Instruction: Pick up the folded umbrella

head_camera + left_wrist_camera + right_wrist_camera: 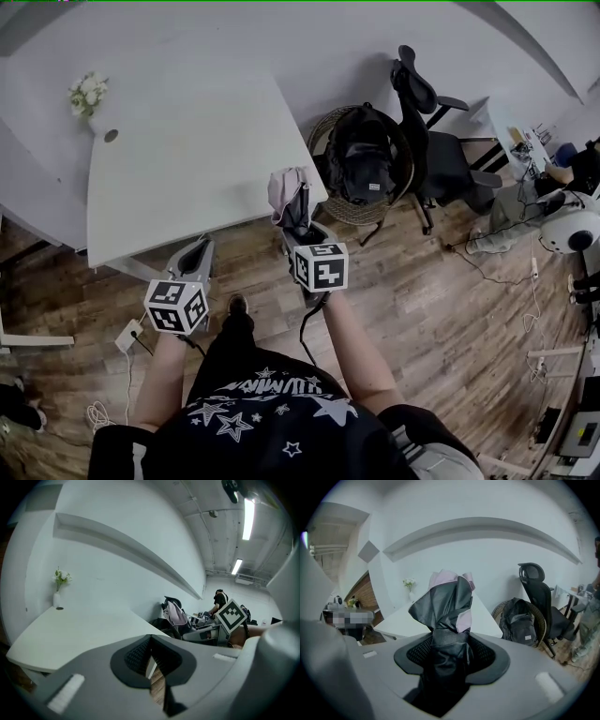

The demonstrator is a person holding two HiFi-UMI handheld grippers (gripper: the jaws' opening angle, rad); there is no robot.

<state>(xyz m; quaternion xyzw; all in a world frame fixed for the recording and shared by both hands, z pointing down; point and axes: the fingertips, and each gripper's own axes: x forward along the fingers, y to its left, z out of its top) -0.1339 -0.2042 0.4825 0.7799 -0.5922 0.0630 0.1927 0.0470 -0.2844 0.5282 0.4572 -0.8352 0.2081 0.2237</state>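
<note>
Black-pink folded umbrella (pixel 289 195) clamped in right gripper (pixel 300 227) nr table (pixel 187 141) corner.

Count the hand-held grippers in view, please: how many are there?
2. The left hand-held gripper is shut and empty, by the near edge of the white table. The right hand-held gripper holds the folded umbrella near the table's corner. None seems hidden.

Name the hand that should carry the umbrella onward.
Right. The right tongs already clamp the folded umbrella and hold it up in the air. The left tongs are shut and empty.
</note>
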